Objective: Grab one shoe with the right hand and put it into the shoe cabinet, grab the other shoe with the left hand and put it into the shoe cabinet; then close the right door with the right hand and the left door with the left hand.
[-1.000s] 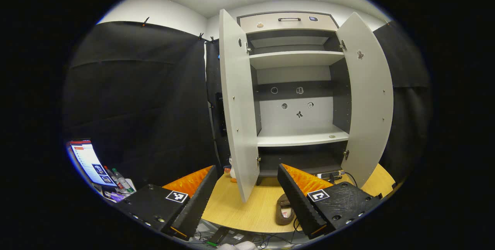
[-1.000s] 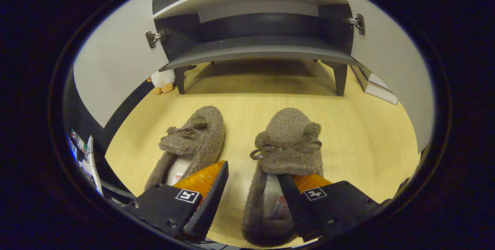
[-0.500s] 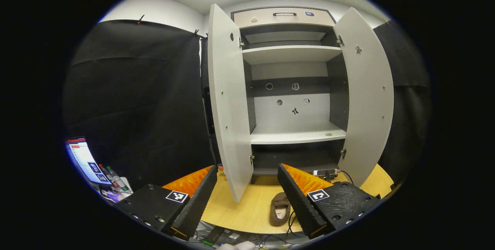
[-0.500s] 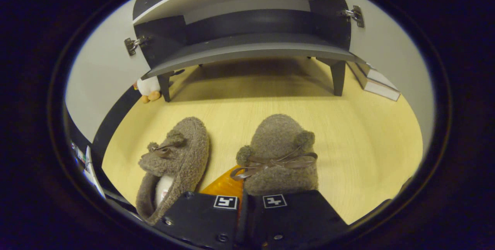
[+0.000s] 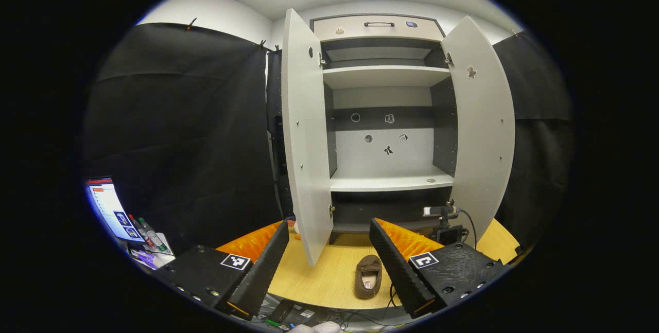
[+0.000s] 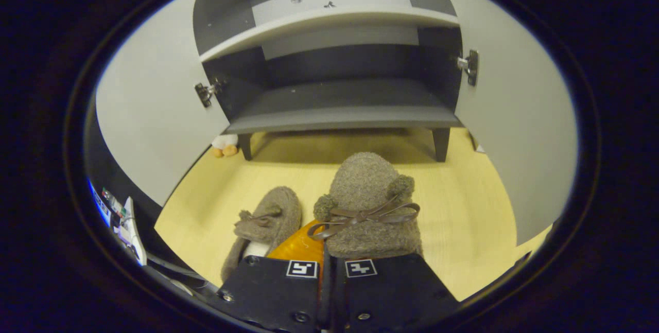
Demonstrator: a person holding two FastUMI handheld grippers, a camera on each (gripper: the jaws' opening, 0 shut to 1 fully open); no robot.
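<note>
My right hand-held gripper (image 6: 325, 258) is clenched on one shoe (image 6: 371, 204). My left hand-held gripper (image 5: 327, 253) hangs released, facing the shoe cabinet (image 5: 383, 117).

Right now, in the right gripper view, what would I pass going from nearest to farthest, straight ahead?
Right gripper shut on the held slipper → bare wooden floor → cabinet's dark bottom shelf → pale shelf above it.
</note>
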